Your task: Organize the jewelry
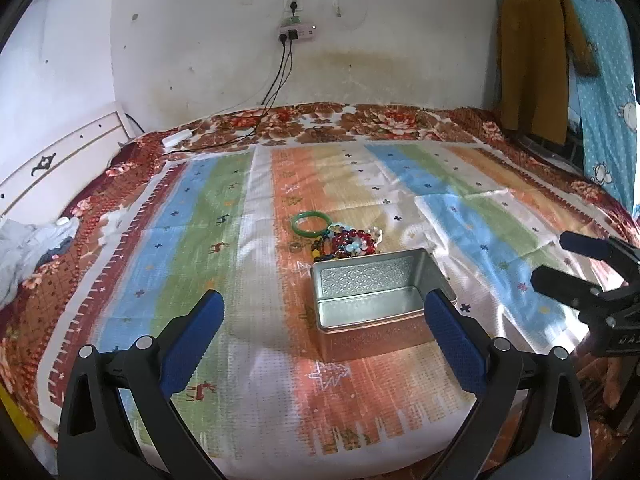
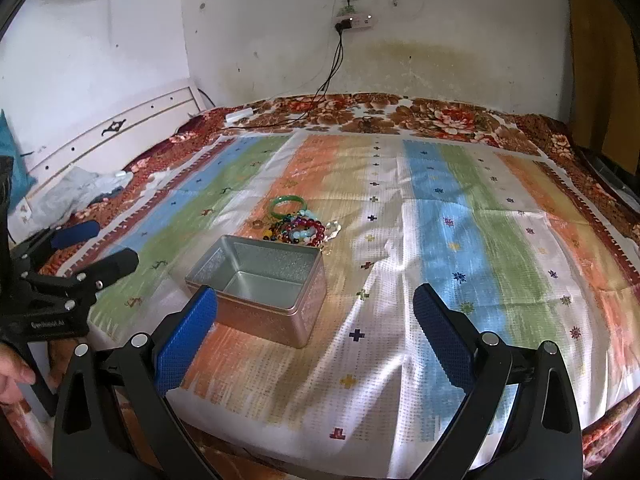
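Jewelry (image 1: 344,242), a green bangle and beaded bracelets, lies heaped just behind the empty tin (image 1: 376,304); nothing is stored yet. Left gripper (image 1: 324,316) and right gripper (image 2: 316,308) hover spread wide, holding nothing.

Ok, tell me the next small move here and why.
Probably reach the left gripper forward past the tin to the green bangle. Both grippers are open and hold nothing, the tin looks empty, and the bangle lies at the near-left edge of the bead pile, the easiest piece to pick singly. The right gripper could wait beside the tin.
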Available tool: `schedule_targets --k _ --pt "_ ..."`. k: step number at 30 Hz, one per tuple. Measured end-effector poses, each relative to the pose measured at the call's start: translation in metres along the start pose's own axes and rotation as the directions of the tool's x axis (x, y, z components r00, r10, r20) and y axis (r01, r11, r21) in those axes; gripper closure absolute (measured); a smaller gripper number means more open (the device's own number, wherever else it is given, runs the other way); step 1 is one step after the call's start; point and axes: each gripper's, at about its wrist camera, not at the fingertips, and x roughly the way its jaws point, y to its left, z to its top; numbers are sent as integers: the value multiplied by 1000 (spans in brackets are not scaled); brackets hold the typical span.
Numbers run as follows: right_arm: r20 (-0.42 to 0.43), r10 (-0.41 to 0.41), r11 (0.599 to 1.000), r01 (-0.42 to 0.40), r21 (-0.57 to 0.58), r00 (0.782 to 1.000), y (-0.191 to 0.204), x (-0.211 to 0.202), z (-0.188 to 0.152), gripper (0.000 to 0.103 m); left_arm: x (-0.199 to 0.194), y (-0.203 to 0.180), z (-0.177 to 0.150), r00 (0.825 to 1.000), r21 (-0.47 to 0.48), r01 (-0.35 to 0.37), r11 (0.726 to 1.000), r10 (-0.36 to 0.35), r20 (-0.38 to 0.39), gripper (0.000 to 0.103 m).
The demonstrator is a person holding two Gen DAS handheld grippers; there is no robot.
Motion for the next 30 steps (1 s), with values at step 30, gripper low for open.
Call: schedule_targets --k 30 --pt "-56 72 997 -71 29 996 -7 36 27 4 38 -4 20 997 34 -6 999 8 -82 5"
